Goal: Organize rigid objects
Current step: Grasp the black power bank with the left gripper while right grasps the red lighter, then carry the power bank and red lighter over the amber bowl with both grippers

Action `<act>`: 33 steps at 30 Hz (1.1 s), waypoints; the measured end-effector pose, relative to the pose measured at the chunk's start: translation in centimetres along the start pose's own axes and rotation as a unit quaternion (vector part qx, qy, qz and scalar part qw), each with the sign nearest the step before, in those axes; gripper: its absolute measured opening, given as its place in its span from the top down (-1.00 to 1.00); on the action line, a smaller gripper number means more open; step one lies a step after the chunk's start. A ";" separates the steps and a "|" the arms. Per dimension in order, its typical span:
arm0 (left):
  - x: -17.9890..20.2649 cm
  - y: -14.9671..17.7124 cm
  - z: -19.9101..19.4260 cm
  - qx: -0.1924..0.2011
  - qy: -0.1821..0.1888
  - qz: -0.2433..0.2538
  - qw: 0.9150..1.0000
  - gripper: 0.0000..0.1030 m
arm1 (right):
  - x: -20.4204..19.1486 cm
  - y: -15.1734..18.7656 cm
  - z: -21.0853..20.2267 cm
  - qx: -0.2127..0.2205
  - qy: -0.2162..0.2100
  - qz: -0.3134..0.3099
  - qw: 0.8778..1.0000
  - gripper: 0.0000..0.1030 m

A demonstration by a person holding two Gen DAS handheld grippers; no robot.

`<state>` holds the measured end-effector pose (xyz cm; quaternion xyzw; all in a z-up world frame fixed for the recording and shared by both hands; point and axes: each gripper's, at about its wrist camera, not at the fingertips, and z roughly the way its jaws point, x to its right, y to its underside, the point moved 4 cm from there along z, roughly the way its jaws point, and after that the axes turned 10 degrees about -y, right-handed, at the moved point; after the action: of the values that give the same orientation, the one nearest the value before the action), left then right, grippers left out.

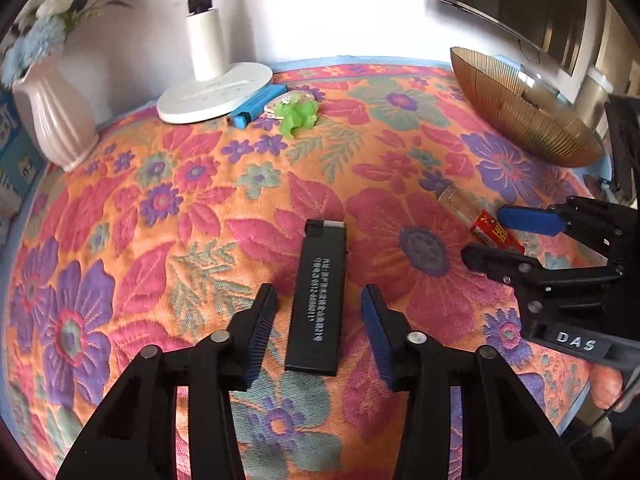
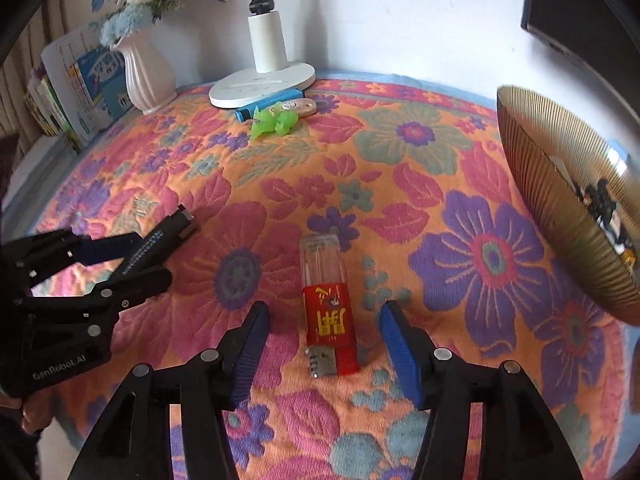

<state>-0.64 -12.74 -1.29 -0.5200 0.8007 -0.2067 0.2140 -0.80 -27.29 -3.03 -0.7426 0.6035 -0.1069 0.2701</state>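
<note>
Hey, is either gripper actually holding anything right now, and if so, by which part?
Nothing is held. The left gripper is open around the black lighter; the right gripper is open around the red lighter.

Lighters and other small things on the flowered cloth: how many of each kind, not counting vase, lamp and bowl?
Lighters: 3, black, red and clear, blue
Green toy figures: 1
Small oval beige items: 1
Total: 5
</note>
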 end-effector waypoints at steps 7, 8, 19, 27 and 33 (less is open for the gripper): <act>1.3 -1.4 -2.0 0.039 0.019 0.003 0.999 0.59 | -0.5 -0.5 -2.1 0.031 -0.048 0.012 0.998 0.56; 1.5 -2.1 -2.8 0.051 0.025 0.000 0.998 0.59 | 0.0 -1.0 -3.3 0.049 -0.053 0.023 0.997 0.56; 9.7 -14.9 -7.2 0.152 0.104 0.039 0.982 0.59 | 12.0 -5.1 -15.5 0.178 0.073 0.112 0.975 0.56; 17.0 -20.1 -2.5 0.104 0.168 0.040 0.979 0.59 | 22.2 -4.7 -16.7 0.162 0.115 0.203 0.959 0.56; 19.9 -20.7 -1.1 0.093 0.177 0.051 0.979 0.58 | 24.1 -3.9 -15.1 0.140 0.111 0.213 0.961 0.56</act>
<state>6.86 -38.71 8.57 -0.4121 0.8284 -0.3576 0.1266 1.14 -53.92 7.54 -0.5350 0.7530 -0.2119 0.3192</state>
